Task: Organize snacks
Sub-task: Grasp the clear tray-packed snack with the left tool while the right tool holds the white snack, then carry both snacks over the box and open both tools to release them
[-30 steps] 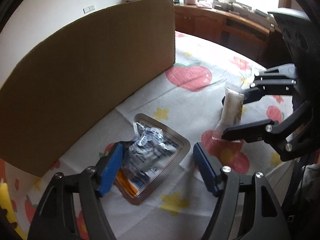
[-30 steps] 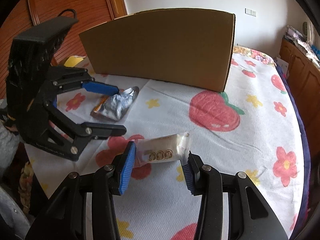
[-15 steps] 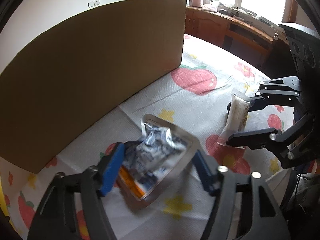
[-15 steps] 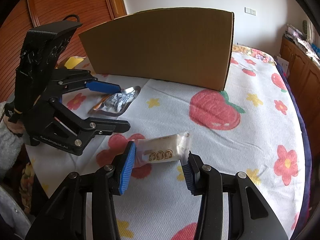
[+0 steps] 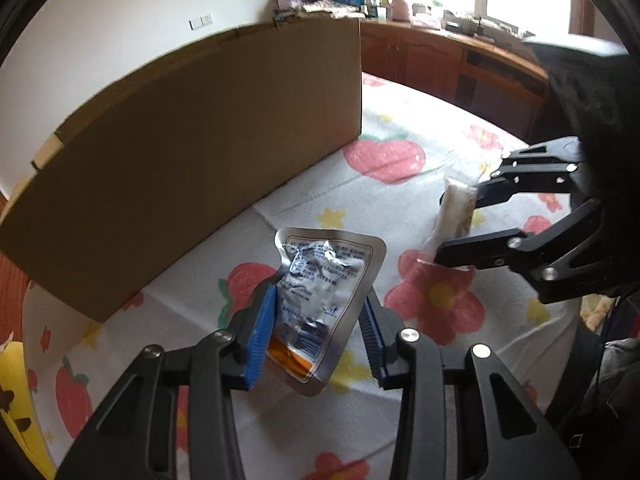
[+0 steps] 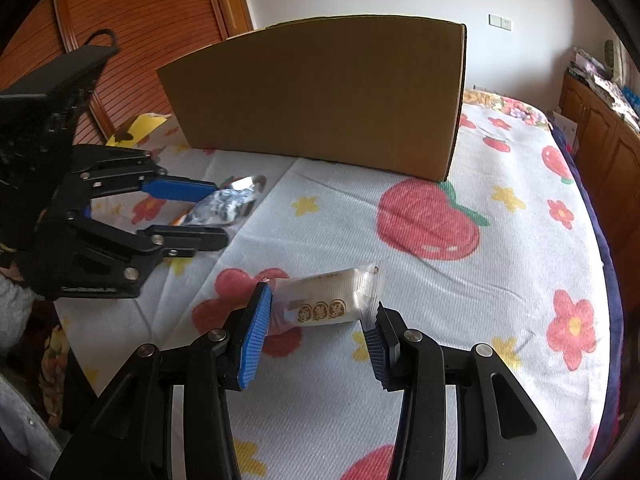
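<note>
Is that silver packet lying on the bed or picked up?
Picked up: the silver packet tilts above the bedspread, pinched in the left gripper.

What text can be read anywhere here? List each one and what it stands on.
Silver pouch in the left tool: blue print, too blurred to read.
White snack packet between the right tool's fingers: three round gold marks, characters illegible.
Cardboard box: no print visible.

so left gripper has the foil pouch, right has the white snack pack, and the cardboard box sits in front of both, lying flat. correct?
Not quite: the cardboard box stands upright, as the right wrist view shows. The rest holds: the left gripper has the foil pouch, and the right gripper has the white snack pack.
</note>
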{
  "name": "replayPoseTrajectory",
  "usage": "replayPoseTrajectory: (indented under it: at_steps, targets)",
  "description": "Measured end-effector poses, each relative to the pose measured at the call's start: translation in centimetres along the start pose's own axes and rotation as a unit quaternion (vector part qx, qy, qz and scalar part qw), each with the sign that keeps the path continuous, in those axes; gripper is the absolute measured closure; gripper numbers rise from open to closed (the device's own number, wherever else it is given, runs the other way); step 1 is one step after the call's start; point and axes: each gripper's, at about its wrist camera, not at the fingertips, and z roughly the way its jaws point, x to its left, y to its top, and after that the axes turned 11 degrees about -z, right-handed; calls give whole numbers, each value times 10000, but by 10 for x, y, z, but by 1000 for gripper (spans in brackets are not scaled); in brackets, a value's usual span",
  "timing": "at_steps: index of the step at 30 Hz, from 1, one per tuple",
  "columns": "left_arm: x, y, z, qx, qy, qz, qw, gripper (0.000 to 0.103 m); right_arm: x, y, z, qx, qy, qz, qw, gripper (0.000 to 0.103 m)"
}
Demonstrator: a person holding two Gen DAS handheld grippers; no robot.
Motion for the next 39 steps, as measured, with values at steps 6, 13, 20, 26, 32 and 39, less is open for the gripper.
replayPoseTrajectory:
  at_steps: [6,13,20,26,32,39]
  targets:
    - [1,-1,-20,-192,-66,-129,9997,63,3,0,-2,-38,-67,-39,10000,59]
    - [1,9,-37,-489,-56,-248,9985,63,0,2,-10,-133,-106,-7,9999,59]
    - [12,29,-48,-814,25,-483,9955,63,-4,23,-31,-419,-177,-104,9989,59]
    - [25,47,-56,-1078,174,-658,9918,63,-8,55,-49,-711,-260,-247,9968,59]
    - [42,71,-68,-1400,265,-780,9867,63,-11,93,-57,-999,-282,-418,9937,59]
    - [73,103,-71,-1669,433,-968,9802,63,-18,140,-53,-1296,-248,-522,9899,59]
